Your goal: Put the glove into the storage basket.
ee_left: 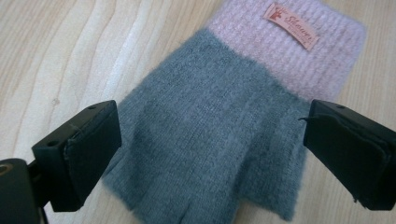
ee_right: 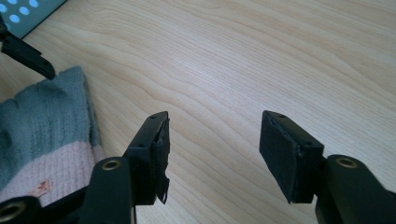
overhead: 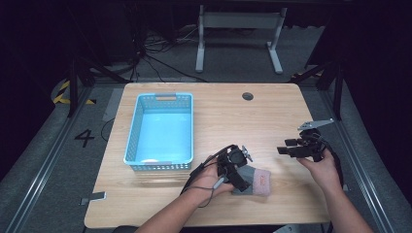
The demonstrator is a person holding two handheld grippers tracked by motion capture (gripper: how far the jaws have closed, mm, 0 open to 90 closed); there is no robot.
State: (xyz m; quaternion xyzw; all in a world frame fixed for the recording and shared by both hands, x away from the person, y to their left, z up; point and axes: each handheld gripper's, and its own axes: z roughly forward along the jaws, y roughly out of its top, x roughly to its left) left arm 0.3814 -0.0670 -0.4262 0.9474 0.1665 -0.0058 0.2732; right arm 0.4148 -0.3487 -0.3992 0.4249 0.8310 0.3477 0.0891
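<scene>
- A knit glove (ee_left: 219,135), grey in the body with a pink ribbed cuff (ee_left: 299,51) and a small sewn label (ee_left: 291,25), lies flat on the wooden table (overhead: 223,116) near its front edge, between the person's two hands. Its short finger stubs point toward the left gripper's camera.
- The left gripper (overhead: 241,180) hovers directly over the grey part, jaws spread wide to either side of the glove's body and closed on nothing; from these views I cannot tell whether the pads touch the fabric.
- The right gripper (overhead: 285,146) is held above bare table, well to the right of the glove, its jaws parted and empty.
- A light-blue plastic basket (overhead: 131,141) stands to the left of the glove, near but apart from it; judging by the layout, it is probably where the glove should go.
- Risks, as I judge them: the glove is thin and limp, so jaws closing this wide may slide across the knit and pinch only a fold, or scrape the table and catch nothing.
- A shallow pinch on loose yarn could let the glove slip out on the way to the basket.
- Gripped at one end, the hanging remainder could snag the basket's rim.
</scene>
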